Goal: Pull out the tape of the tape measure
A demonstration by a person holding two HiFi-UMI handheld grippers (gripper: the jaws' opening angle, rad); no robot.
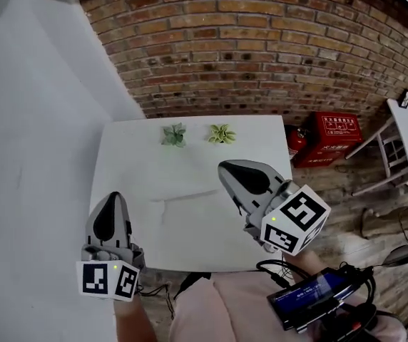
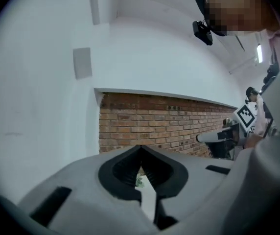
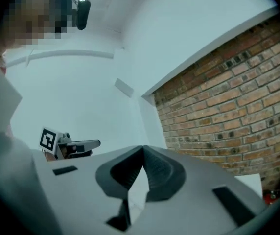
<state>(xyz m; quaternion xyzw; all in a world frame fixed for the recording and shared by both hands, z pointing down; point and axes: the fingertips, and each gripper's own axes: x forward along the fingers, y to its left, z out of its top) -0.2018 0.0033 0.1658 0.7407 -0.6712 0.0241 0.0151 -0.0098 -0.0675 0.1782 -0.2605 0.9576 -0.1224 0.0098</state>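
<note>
No tape measure shows in any view. In the head view my left gripper [image 1: 113, 195] hovers by the near left corner of the white table [image 1: 190, 219], jaws shut and empty. My right gripper [image 1: 222, 167] is raised over the table's right half, also shut with nothing between its jaws. In the left gripper view the jaws [image 2: 140, 147] meet at their tips and point up at the brick wall; the right gripper [image 2: 225, 137] shows at the right. The right gripper view has its jaws [image 3: 143, 149] closed together, with the left gripper [image 3: 76, 146] at the left.
Two small green plants [image 1: 174, 135] [image 1: 221, 133] stand at the table's far edge. A white wall runs along the left and a brick wall [image 1: 261, 41] behind. A red box [image 1: 336, 135] and a white chair [image 1: 393, 148] stand on the floor to the right.
</note>
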